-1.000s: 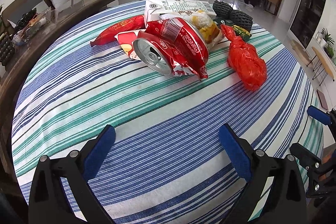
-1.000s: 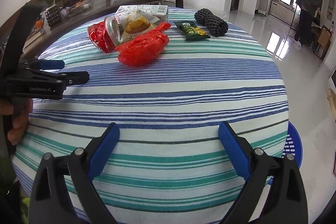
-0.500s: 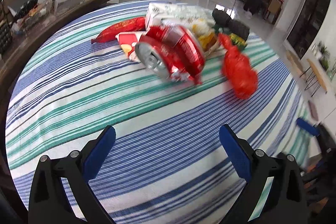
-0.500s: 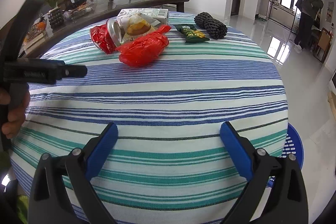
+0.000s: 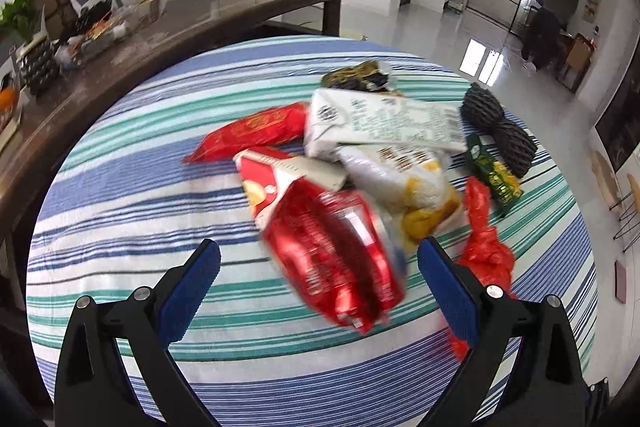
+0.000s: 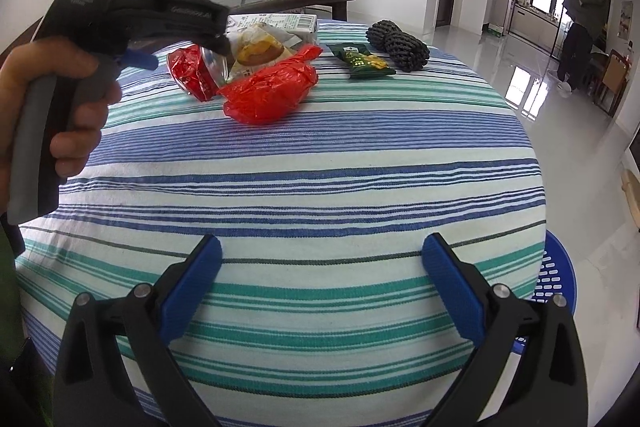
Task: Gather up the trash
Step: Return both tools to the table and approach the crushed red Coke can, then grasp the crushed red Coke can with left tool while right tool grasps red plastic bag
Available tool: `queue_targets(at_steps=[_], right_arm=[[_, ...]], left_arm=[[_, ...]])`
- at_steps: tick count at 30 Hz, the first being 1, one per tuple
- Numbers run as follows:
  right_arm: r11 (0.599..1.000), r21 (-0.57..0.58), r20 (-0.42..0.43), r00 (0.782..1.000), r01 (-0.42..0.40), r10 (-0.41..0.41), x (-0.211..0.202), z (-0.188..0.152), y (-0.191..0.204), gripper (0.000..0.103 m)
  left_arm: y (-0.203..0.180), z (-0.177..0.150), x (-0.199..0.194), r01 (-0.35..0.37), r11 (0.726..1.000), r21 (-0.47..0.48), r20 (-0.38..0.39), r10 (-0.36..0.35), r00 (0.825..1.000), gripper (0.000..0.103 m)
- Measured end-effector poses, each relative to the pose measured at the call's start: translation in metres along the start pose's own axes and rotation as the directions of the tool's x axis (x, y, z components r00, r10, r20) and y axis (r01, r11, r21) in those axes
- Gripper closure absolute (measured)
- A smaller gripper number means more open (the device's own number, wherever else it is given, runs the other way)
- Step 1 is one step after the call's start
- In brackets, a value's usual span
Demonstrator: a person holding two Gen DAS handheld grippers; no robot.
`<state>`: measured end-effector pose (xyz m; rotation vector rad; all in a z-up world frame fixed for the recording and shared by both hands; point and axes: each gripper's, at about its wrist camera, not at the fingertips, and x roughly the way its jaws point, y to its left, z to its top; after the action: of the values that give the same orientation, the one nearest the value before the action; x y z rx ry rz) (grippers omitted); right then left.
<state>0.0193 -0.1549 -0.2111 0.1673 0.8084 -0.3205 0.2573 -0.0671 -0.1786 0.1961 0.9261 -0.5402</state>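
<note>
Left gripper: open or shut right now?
Open. In its own wrist view the left gripper has its blue pads spread wide on either side of the crushed red can, with neither pad visibly touching it.

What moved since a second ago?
The left gripper has swung forward over the trash; its open jaws now sit on either side of the red can, not gripping it. The right gripper stayed open and empty near the table edge. The trash pile and red bag haven't moved.
</note>
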Motion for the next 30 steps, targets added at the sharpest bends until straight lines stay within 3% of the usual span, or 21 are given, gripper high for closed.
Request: queue_targets(at_steps=[12, 17, 22, 27, 30], right_arm=[[1.0, 0.005, -0.003, 1.0, 0.007, -0.007, -0.002, -0.002, 0.001, 0.005], [1.0, 0.007, 0.001, 1.0, 0.01, -0.01, -0.002, -0.003, 0.001, 0.005], [1.0, 0.009, -0.001, 1.0, 0.011, -0.011, -0.001, -0.002, 0.001, 0.005], [1.0, 0.006, 0.001, 1.0, 0.006, -0.006, -0.004, -0.004, 0.001, 0.005], [1.0, 0.002, 0.001, 1.0, 0.0, 0.0, -0.004, -0.004, 0.001, 0.005]], left_arm=[[0.087, -0.03, -0.04, -0.03, 0.999, 0.019, 0.005, 0.03, 1.0, 0.005], [0.112, -0.044, -0.053, 0.036, 0.999, 0.003, 0.034, -0.036, 0.999, 0.005], [0.088, -0.05, -0.063, 0.138, 0.988, 0.067, 0.083, -0.144, 0.986, 0.005], [0.044, -0.036, -0.044, 0.204, 0.948, 0.243, 0.047, -0.221, 0.974, 0.005], [0.034, -0.023, -0.021, 0.255, 0.915, 0.312, -0.018, -0.263, 0.965, 0.005]])
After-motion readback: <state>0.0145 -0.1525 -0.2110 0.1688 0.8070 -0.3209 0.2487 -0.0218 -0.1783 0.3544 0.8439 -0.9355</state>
